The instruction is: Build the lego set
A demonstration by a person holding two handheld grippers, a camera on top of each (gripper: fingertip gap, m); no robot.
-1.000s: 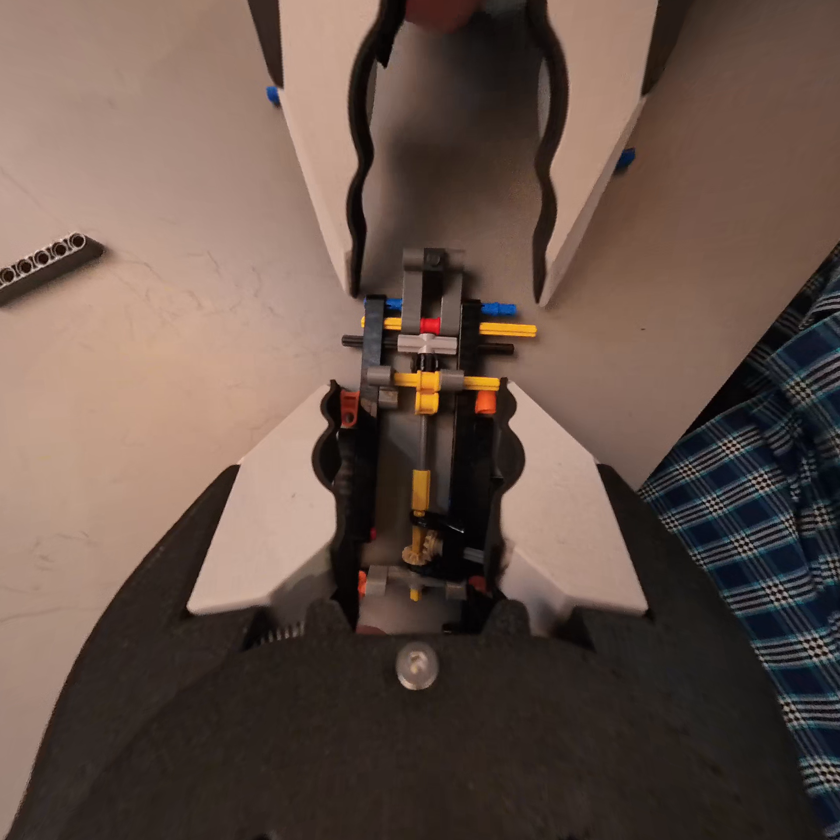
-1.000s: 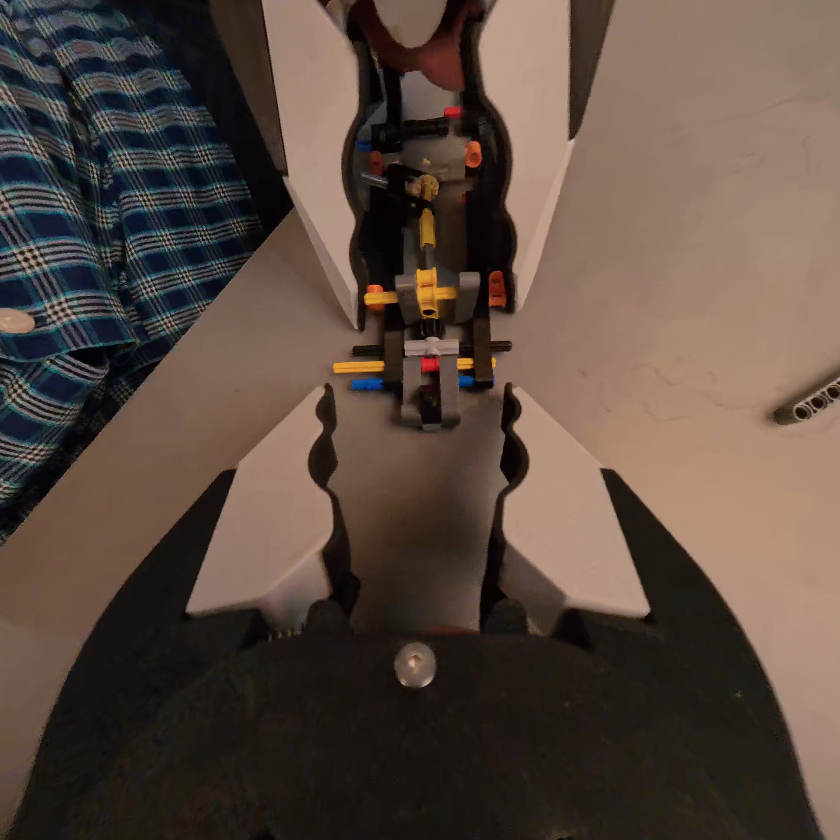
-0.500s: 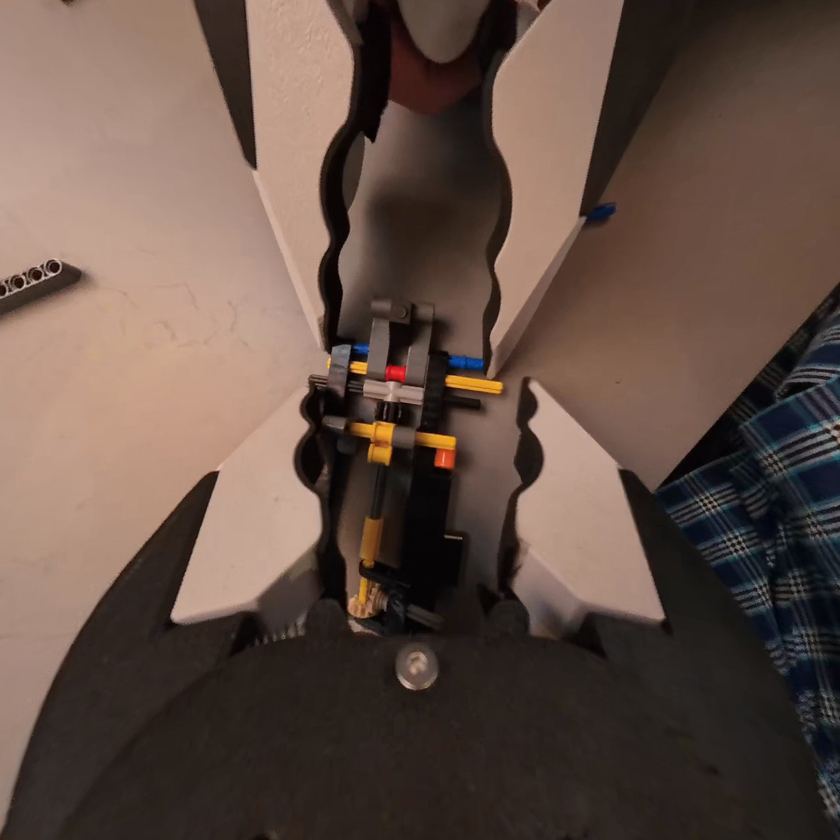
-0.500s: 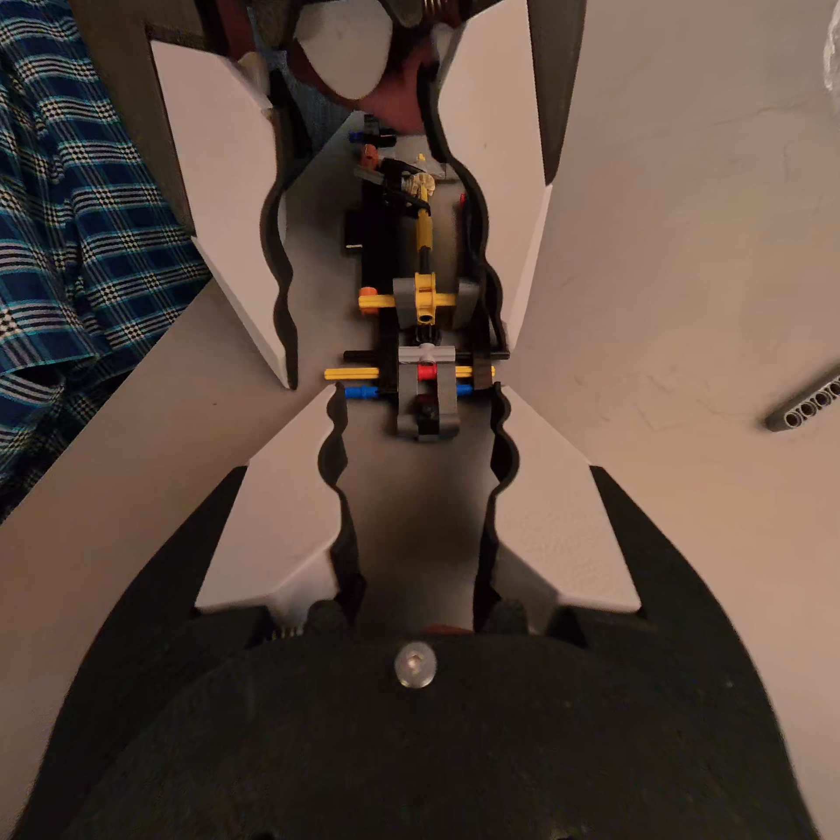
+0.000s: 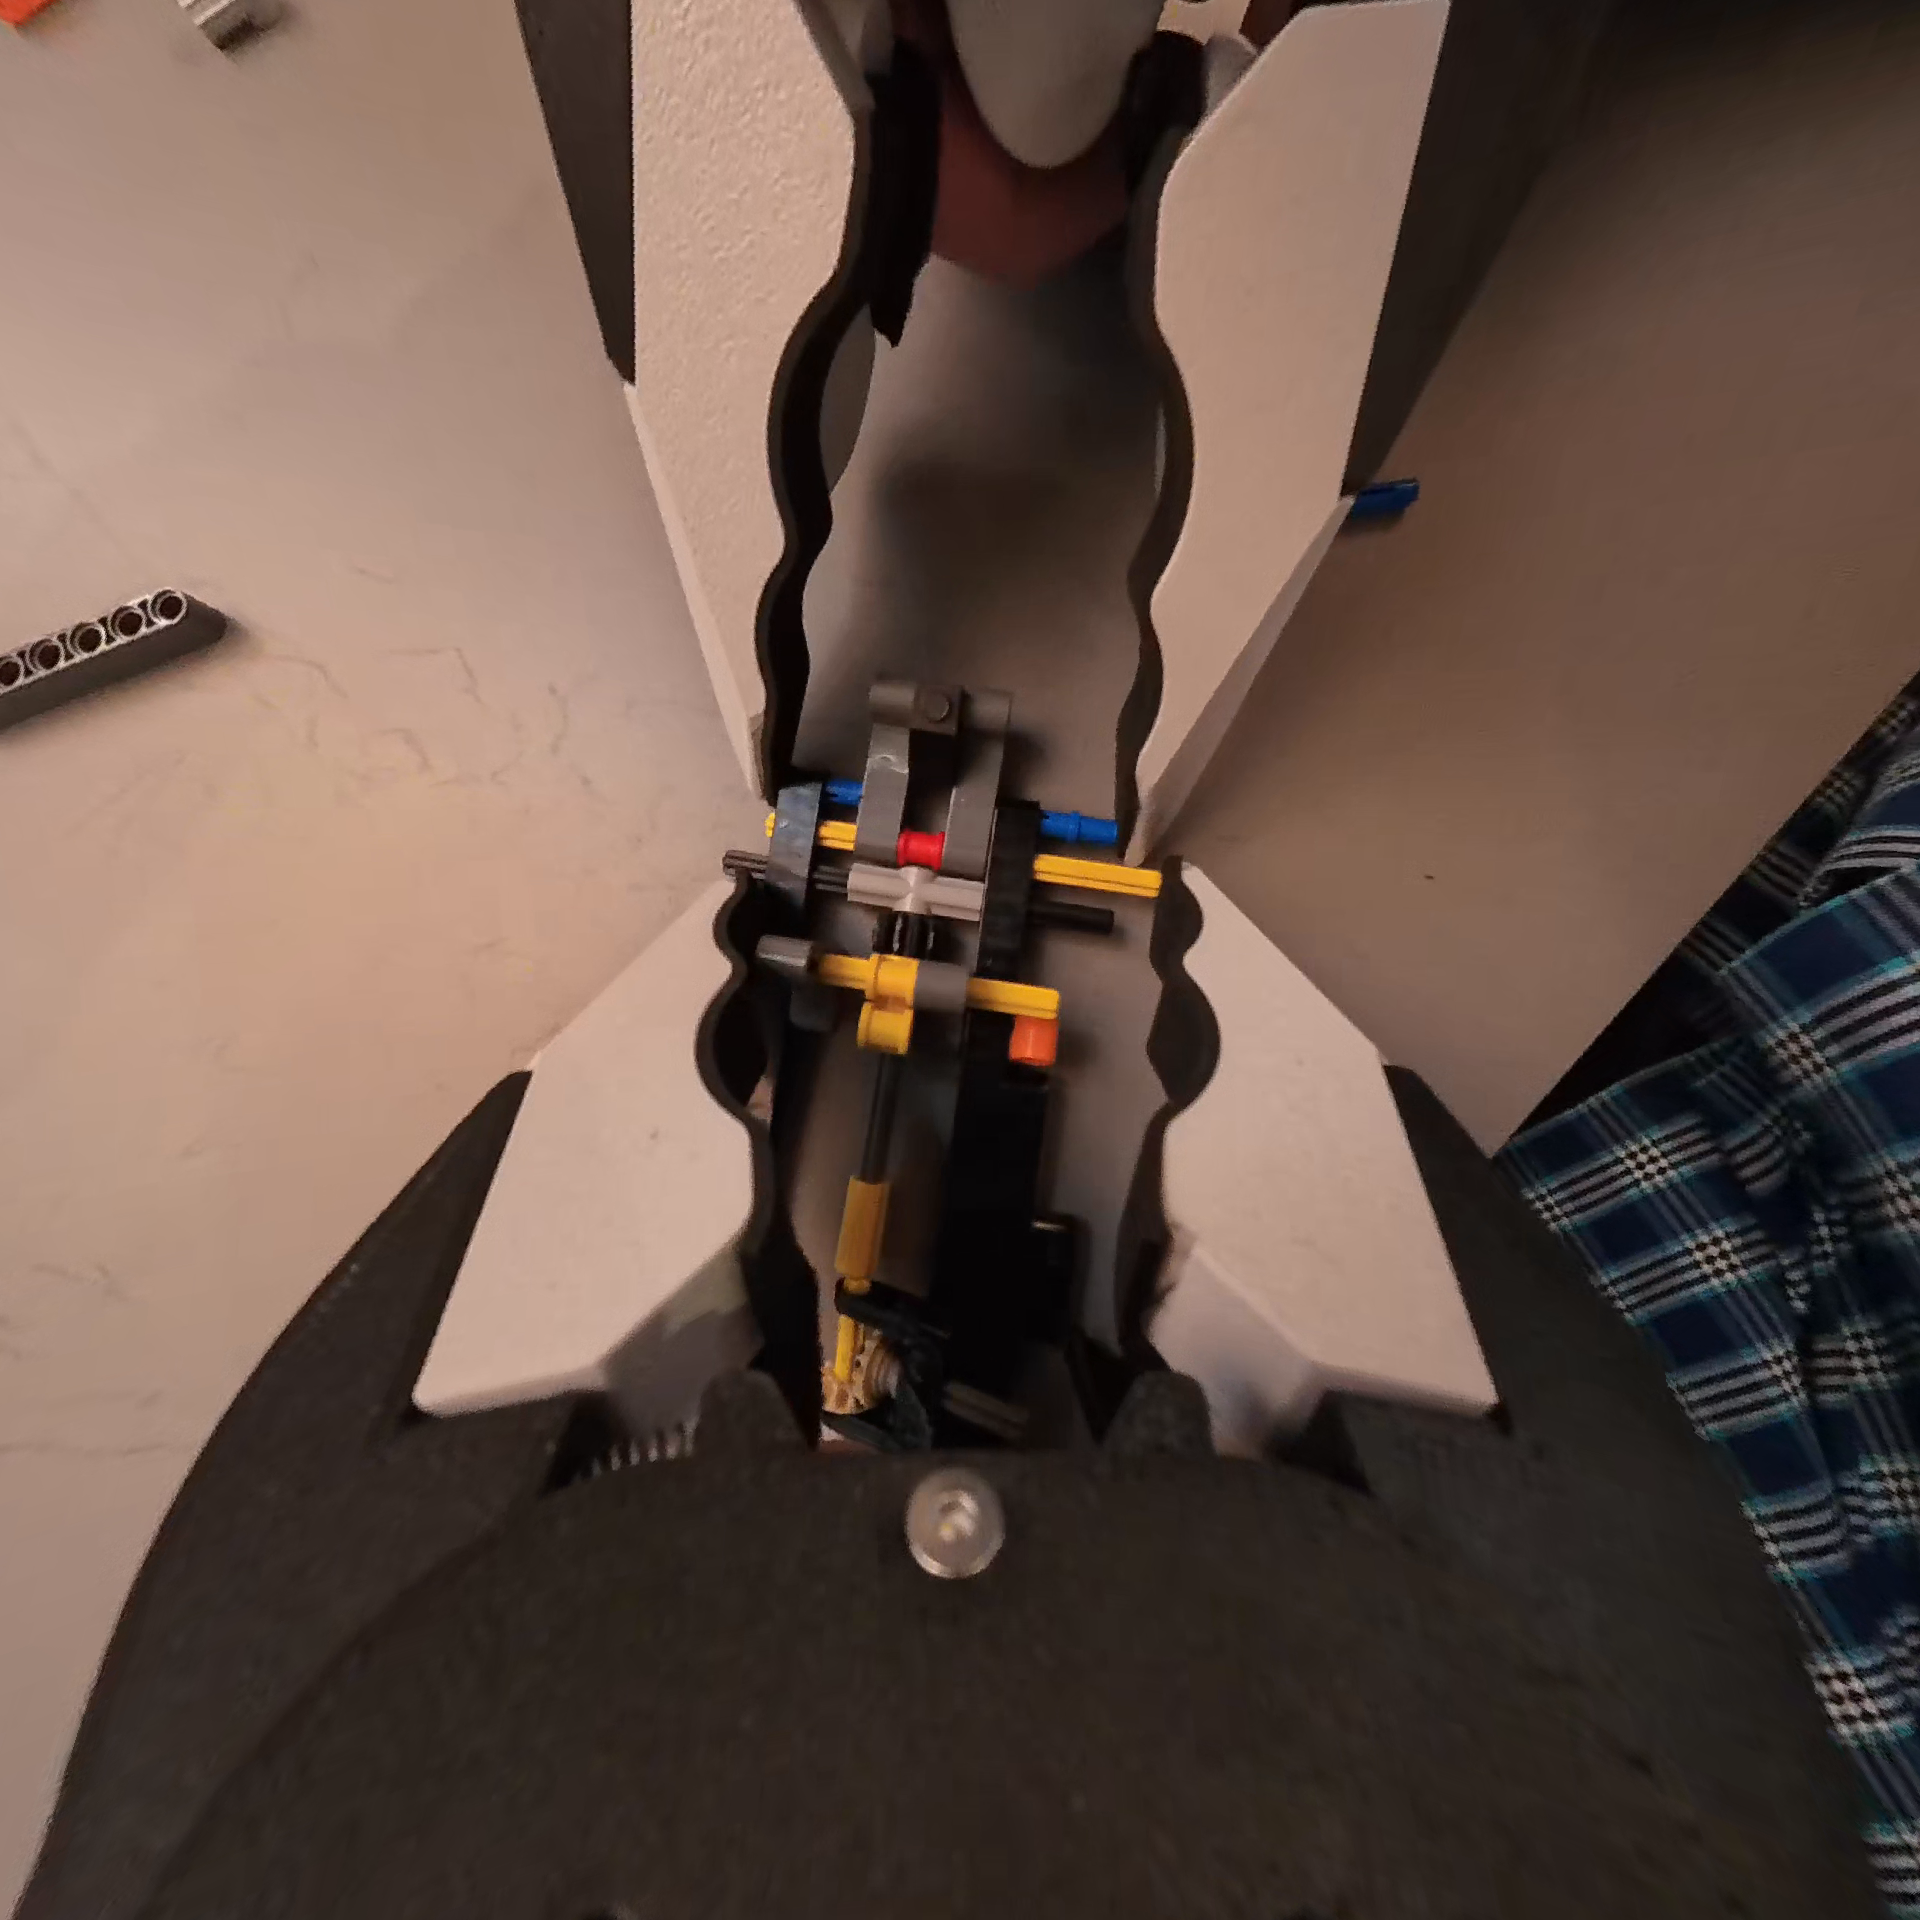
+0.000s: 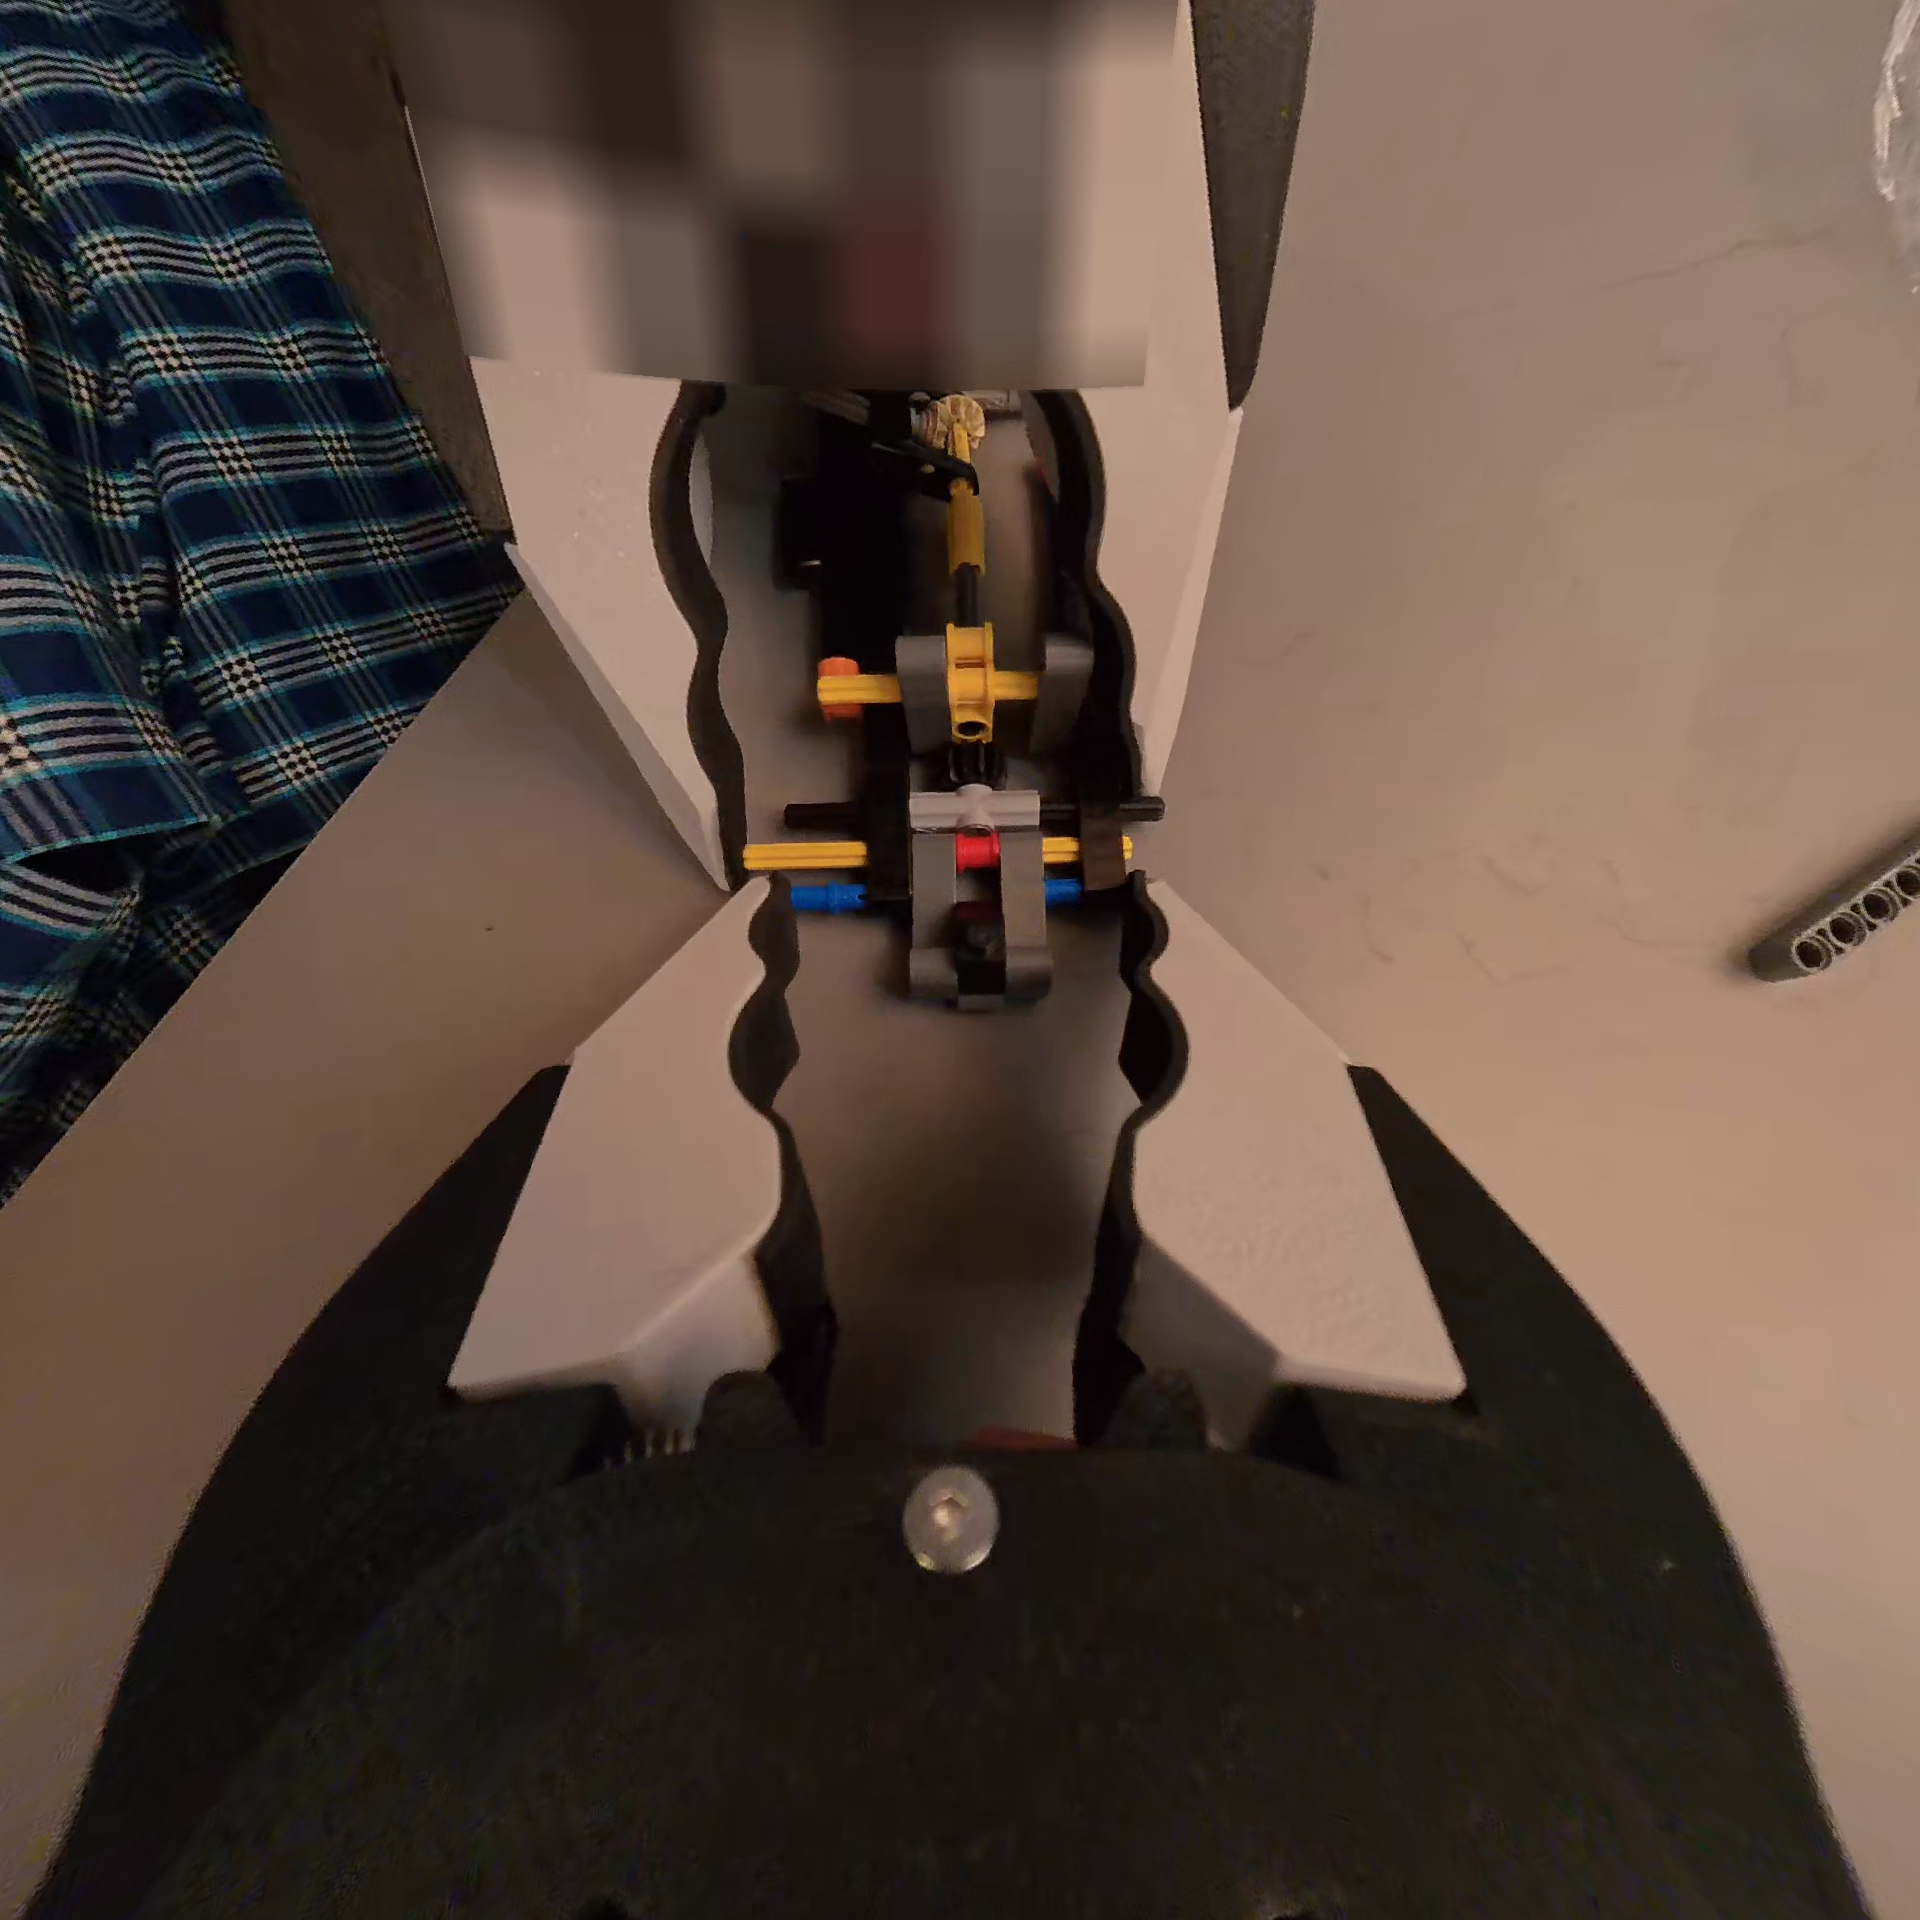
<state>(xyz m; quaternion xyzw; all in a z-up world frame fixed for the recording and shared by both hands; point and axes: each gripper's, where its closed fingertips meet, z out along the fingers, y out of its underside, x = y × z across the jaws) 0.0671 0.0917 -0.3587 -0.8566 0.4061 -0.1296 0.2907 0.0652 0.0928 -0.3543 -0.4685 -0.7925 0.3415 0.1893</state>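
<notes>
Black beams carry the lego assembly [image 5: 925,997], which lies on the pale surface [image 5: 312,935] between the 2 grippers set tip to tip. The left gripper [image 5: 951,914] has its fingers apart, the assembly's long body lying loose between them. The right gripper [image 6: 951,914] also has its fingers apart, with only the grey forked end between its tips. The left view alone shows a blue pin [image 5: 1387,494] and bits at the top-left corner; the right view alone shows clear plastic [image 6: 1896,135] at its edge. A grey holed beam [image 5: 104,655] lies well apart. Plaid cloth [image 6: 156,468] borders the surface.
</notes>
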